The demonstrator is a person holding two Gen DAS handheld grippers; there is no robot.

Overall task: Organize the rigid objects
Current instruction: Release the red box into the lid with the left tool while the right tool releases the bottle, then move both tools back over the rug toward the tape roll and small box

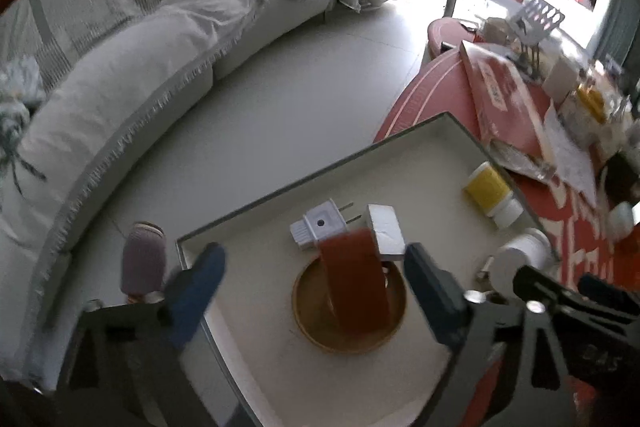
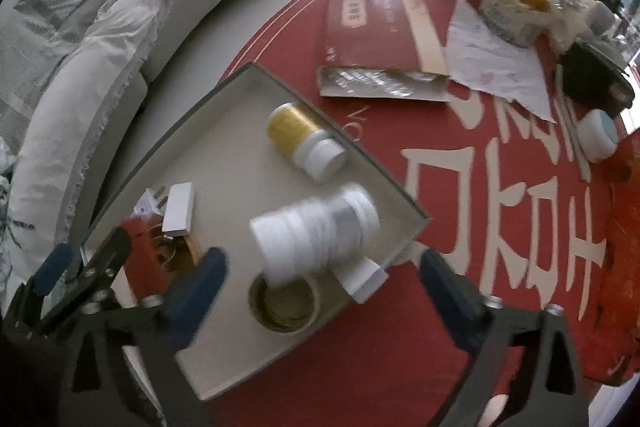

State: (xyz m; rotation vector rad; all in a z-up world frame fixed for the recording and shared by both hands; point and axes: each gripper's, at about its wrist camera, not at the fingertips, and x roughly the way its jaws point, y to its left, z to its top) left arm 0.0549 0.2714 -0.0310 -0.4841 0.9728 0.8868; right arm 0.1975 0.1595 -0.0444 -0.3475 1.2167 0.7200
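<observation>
A shallow grey-rimmed tray (image 1: 280, 187) (image 2: 168, 143) sits on a red table. In it lie a yellow bottle (image 1: 490, 193) (image 2: 300, 137), a white plug adapter (image 1: 318, 227), a small white box (image 1: 386, 231) (image 2: 179, 209) and a round wooden dish (image 1: 348, 311). A red-brown block (image 1: 356, 283) stands blurred over the dish between the fingers of my open left gripper (image 1: 316, 297), with no contact. A blurred white bottle (image 2: 316, 233) (image 1: 520, 257) hangs over a tape roll (image 2: 284, 301) between the fingers of my open right gripper (image 2: 324, 289), untouched.
A grey sofa (image 1: 160, 47) curves along the left beyond the floor. The red table (image 2: 500, 187) holds a red folder (image 2: 372, 23), papers (image 2: 496, 63), a white jar (image 2: 598, 141), a dark dish (image 2: 592, 79) and clutter at the back.
</observation>
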